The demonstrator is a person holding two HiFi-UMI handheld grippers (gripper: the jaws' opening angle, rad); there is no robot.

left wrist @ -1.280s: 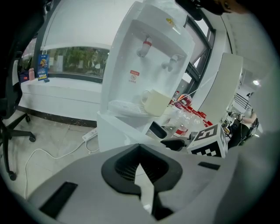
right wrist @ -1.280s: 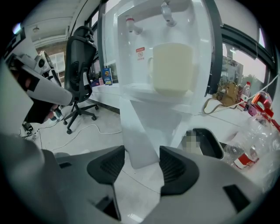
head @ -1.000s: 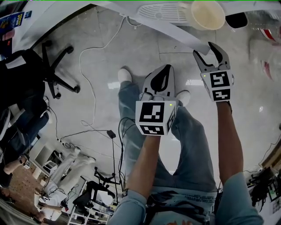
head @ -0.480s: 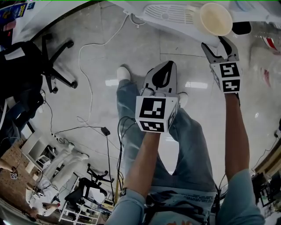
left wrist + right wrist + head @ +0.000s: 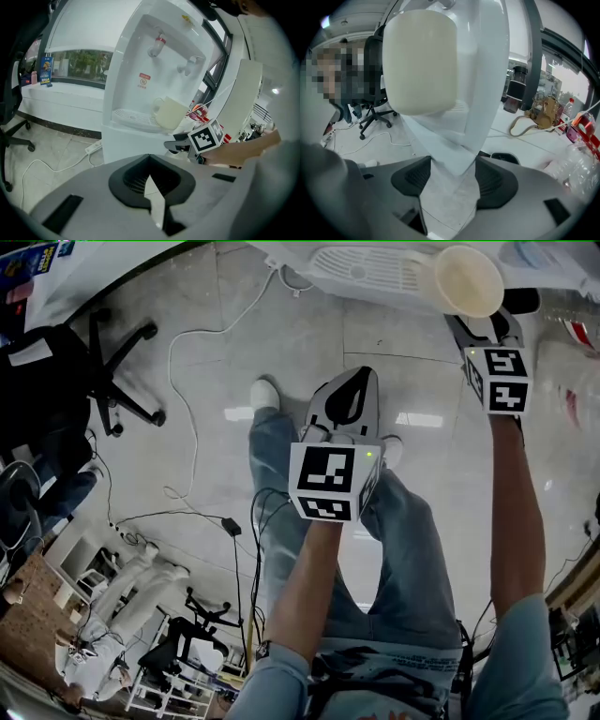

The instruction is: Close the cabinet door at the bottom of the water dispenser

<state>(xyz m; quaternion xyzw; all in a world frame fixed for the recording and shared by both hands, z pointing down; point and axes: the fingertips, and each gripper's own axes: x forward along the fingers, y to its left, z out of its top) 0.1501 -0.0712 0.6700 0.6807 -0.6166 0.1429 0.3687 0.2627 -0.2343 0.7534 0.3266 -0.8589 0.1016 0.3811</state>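
The white water dispenser (image 5: pixel 154 61) has a cream cup (image 5: pixel 467 279) on its drip tray (image 5: pixel 361 266). Below the tray, the cabinet door (image 5: pixel 124 143) lies close against the dispenser's front. My right gripper (image 5: pixel 483 326) is at the door's free top corner (image 5: pixel 454 154). Its jaws are opening and stand either side of that corner without pressing on it. The cup (image 5: pixel 419 61) fills the view just above. In the left gripper view the right gripper (image 5: pixel 169 144) reaches the dispenser's lower right front edge. My left gripper (image 5: pixel 356 381) hangs shut and empty over the person's knees, away from the dispenser.
A power strip (image 5: pixel 92 147) and white cable (image 5: pixel 187 362) lie on the tiled floor left of the dispenser. An office chair (image 5: pixel 103 371) stands at the left. To the right are bottles and a bag (image 5: pixel 541 117) on the floor. The person's legs (image 5: pixel 394 549) are below.
The long white door edge has swung in toward the dispenser. The right gripper has travelled up and to the right with it, and its jaws have widened. The left gripper has stayed put.
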